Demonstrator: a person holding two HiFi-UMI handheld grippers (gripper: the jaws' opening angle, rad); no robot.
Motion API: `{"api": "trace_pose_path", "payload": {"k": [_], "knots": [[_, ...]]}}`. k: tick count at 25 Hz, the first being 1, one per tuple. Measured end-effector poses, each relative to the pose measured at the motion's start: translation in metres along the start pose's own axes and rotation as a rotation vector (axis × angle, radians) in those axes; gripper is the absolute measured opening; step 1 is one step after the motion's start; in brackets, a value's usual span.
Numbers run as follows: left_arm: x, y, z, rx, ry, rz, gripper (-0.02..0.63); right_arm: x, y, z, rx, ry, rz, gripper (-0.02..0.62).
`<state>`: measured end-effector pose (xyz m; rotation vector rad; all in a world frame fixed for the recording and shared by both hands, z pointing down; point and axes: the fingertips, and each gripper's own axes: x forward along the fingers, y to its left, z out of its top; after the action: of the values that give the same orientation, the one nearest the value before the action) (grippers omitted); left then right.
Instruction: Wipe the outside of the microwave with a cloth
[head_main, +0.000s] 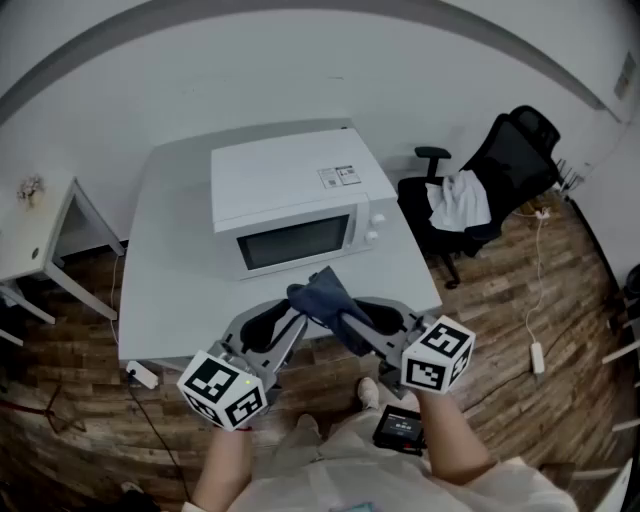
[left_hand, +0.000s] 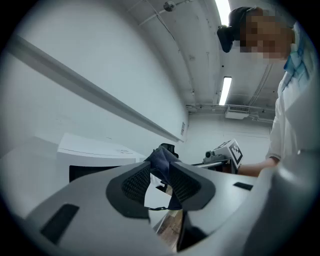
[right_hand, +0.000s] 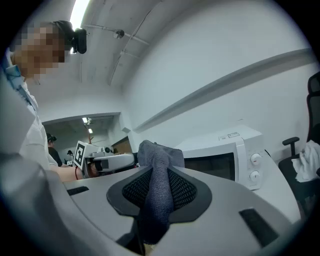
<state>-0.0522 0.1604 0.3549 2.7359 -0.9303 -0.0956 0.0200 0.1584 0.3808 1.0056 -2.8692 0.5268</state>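
Note:
The white microwave (head_main: 290, 200) stands on the pale grey table (head_main: 170, 260), door shut, and also shows as the microwave (right_hand: 225, 155) in the right gripper view. A dark blue cloth (head_main: 325, 298) hangs in the air in front of its door, stretched between both grippers. My right gripper (right_hand: 159, 175) is shut on a thick fold of the cloth (right_hand: 157, 180). My left gripper (left_hand: 159, 172) pinches the cloth's other end (left_hand: 161, 162) at its tips, with a gap showing lower between the pads. Both grippers (head_main: 295, 312) (head_main: 342, 318) hover at the table's front edge.
A black office chair (head_main: 500, 170) with a white garment (head_main: 460, 200) on it stands right of the table. A small white side table (head_main: 30, 230) is at the left. Power strips (head_main: 140, 375) (head_main: 537, 357) and cables lie on the wooden floor.

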Motion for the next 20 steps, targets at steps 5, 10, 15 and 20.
{"api": "trace_pose_path", "payload": {"k": [5, 10, 15, 20], "knots": [[0.001, 0.001, 0.001, 0.000, -0.001, -0.004, 0.117, 0.001, 0.001, -0.001, 0.006, 0.001, 0.003, 0.104], [0.001, 0.005, 0.002, 0.003, -0.015, -0.012, 0.118, 0.003, -0.003, 0.007, 0.030, -0.025, 0.000, 0.106], [0.006, 0.007, 0.003, -0.001, -0.015, -0.013, 0.118, 0.009, -0.007, 0.008, 0.033, -0.020, -0.006, 0.106], [0.008, 0.010, 0.006, -0.006, -0.014, -0.015, 0.118, 0.014, -0.006, 0.008, 0.031, -0.011, 0.004, 0.106]]}}
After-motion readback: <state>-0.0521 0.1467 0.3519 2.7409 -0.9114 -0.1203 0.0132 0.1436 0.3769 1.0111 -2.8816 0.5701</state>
